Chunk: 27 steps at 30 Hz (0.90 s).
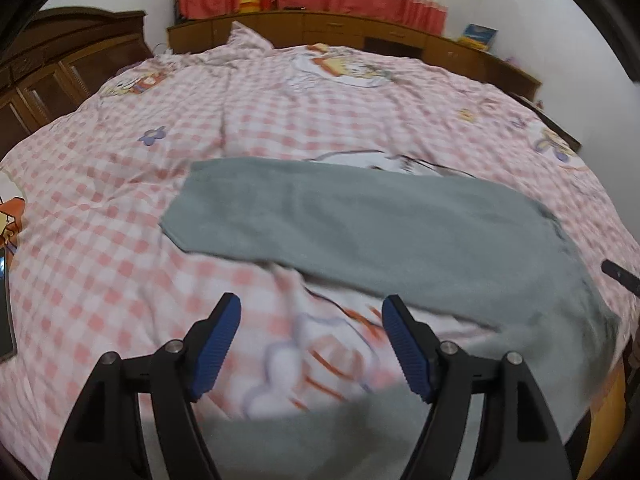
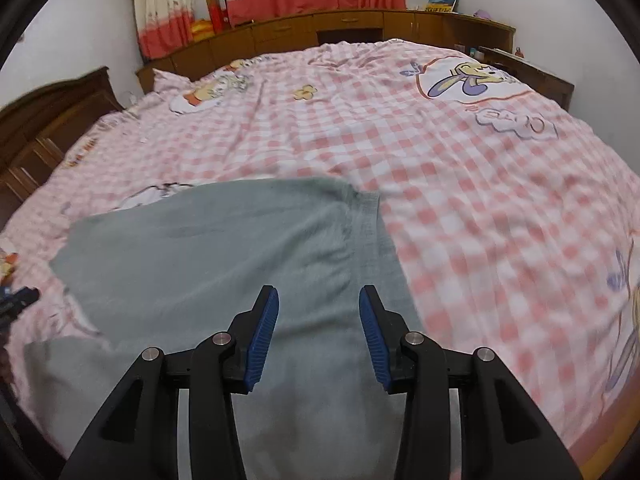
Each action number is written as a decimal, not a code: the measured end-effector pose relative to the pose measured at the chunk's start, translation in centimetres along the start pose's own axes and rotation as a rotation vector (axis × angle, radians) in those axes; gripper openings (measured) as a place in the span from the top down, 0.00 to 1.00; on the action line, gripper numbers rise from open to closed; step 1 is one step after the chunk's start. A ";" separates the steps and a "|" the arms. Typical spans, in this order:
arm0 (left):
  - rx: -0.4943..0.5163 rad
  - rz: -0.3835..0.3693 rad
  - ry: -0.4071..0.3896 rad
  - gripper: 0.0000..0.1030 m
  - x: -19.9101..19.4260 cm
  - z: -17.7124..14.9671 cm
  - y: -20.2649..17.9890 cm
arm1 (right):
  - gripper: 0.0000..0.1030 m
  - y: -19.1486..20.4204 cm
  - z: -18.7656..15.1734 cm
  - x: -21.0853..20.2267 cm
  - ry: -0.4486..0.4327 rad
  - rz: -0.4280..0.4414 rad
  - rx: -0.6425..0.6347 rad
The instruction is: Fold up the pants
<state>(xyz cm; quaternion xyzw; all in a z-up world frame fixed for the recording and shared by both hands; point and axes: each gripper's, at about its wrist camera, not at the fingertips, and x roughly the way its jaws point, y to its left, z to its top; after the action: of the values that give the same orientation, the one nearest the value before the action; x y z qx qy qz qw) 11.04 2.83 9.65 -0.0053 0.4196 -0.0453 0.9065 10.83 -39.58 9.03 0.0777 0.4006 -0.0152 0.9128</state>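
I see the grey pants [image 1: 360,224] lying flat on the bed [image 1: 120,184], folded lengthwise, their long axis running from nine o'clock to three o'clock, hem end at nine and waistband [image 2: 366,232] at three. My left gripper [image 1: 311,344] hangs over bare sheet, jaws wide apart and empty. My right gripper [image 2: 319,336] hangs above the waist end, jaws parted, gripping nothing.
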 end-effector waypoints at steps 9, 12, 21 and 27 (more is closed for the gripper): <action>0.052 -0.077 0.014 0.25 -2.8 -5.4 -5.0 | 0.58 -0.4 -5.2 -4.4 0.015 -0.004 0.015; 0.050 -0.106 0.035 0.25 -3.0 -6.7 -6.0 | 0.58 -0.8 -6.5 -5.0 0.027 -0.008 0.033; 0.098 -0.152 0.074 0.25 -3.1 -9.4 -9.1 | 0.58 -1.7 -9.9 -6.2 0.051 -0.071 0.066; 0.139 -0.183 0.079 0.25 -3.5 -10.8 -10.9 | 0.58 -2.0 -11.3 -6.0 0.077 -0.106 0.091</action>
<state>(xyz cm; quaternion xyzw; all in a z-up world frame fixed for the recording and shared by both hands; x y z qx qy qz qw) -0.31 -7.41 5.81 0.0211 0.4487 -0.1571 0.8795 -1.71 -40.05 5.63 0.0982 0.4377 -0.0784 0.8903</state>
